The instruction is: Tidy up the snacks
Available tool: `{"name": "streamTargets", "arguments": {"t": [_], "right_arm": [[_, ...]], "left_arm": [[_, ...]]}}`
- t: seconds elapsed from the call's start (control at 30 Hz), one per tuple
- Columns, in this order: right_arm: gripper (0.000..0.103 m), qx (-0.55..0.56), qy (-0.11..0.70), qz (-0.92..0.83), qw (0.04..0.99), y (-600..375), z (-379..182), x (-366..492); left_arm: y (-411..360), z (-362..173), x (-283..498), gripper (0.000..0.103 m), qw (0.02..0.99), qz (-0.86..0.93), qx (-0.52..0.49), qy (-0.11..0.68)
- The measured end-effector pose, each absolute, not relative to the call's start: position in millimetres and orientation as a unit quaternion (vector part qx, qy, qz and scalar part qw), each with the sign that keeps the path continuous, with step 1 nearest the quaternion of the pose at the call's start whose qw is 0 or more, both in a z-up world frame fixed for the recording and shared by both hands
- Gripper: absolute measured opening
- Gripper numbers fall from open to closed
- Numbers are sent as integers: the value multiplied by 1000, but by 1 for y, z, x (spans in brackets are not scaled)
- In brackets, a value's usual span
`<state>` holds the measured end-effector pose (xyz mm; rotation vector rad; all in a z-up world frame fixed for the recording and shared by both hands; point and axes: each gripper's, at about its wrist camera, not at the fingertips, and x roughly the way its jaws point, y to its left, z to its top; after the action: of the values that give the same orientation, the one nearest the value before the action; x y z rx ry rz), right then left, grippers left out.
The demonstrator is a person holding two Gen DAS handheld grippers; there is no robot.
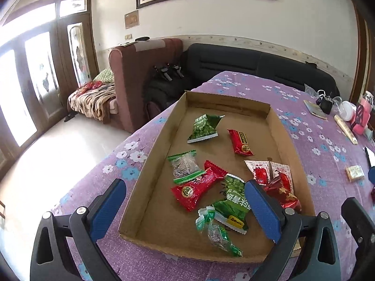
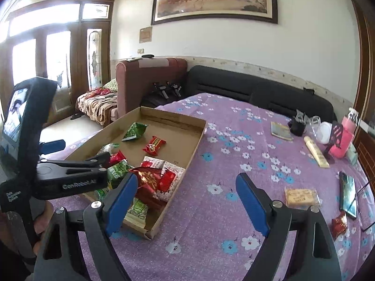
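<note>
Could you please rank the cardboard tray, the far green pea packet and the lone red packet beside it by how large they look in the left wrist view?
1. cardboard tray, by far the largest.
2. far green pea packet.
3. lone red packet, only slightly smaller; the two lie at similar depth, so the order is close.

The left wrist view looks steeply down from close above the near end of the cardboard tray (image 1: 150, 201), facing the sofa (image 1: 257, 68) and wall. The right wrist view sits further right over the bare tablecloth (image 2: 211, 210), facing the same way, with the tray (image 2: 187, 159) at its left. Both share the tray, sofa and table's far edge.
</note>
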<state>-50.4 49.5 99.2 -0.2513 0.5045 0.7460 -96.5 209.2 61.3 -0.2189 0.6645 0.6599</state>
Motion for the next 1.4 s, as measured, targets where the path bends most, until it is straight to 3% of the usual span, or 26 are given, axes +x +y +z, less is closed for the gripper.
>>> {"name": "streamTargets", "arguments": {"t": [0.83, 1.4], "right_arm": [[85, -108, 254, 356, 893, 45, 98, -41], [85, -108, 255, 356, 893, 45, 97, -41]], "left_arm": [[215, 85, -118, 102, 892, 344, -96, 279], [228, 87, -120, 102, 881, 349, -115, 299]]}}
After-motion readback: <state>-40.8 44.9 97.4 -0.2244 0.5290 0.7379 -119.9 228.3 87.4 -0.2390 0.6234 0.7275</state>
